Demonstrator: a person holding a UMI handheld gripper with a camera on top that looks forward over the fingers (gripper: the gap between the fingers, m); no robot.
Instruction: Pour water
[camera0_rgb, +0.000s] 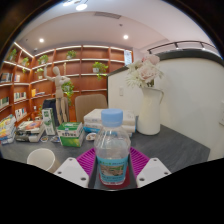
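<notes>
The gripper was clamped on the water bottle, both pink pads pressed against its sides. The bottle stood upright between the fingers, blue cap up, above the grey table, with a white vase beyond it.

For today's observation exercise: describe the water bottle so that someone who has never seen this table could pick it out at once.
Start at the grey table, where a white vase of pale flowers stands. Nearer than the vase, between the pink pads of the tool, stands the water bottle. It alone is clear plastic, with a light blue cap and a blue label.
</notes>
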